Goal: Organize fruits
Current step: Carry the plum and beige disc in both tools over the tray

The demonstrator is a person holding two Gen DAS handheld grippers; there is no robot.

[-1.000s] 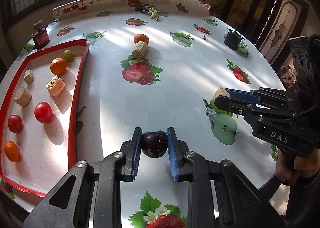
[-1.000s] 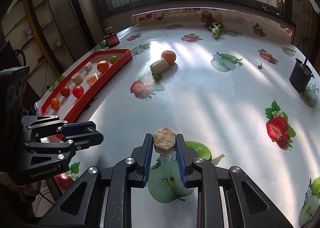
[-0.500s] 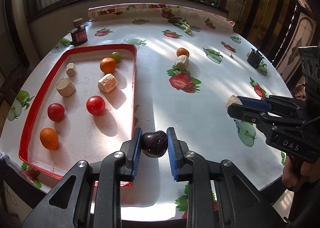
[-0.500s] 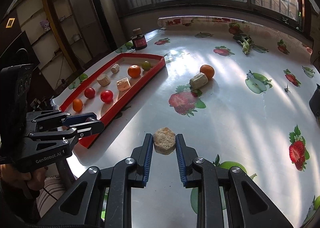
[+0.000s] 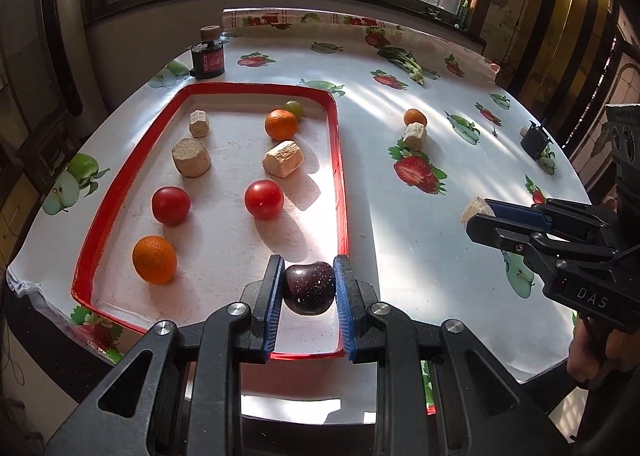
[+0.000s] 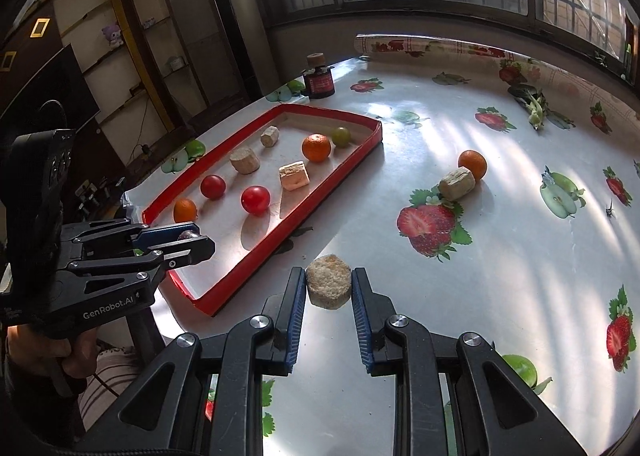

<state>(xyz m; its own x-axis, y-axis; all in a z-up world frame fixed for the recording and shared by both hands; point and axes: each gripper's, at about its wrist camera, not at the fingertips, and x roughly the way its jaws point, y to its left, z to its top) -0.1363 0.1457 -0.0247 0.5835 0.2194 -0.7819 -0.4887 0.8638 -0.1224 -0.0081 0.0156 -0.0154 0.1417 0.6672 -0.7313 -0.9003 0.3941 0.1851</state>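
- Dark purple plum (image 5: pixel 309 287): pinched between the blue pads of the left gripper (image 5: pixel 308 288), above the near right corner of the red-rimmed rectangular tray (image 5: pixel 338 176).
- Advised release: lower it onto bare tray floor, well apart from the red tomato (image 5: pixel 263 199), before spreading the jaws.
- Beige hexagonal block (image 6: pixel 329 286): clamped in the right gripper (image 6: pixel 329 290), above the tablecloth (image 6: pixel 500 256) just outside the tray.
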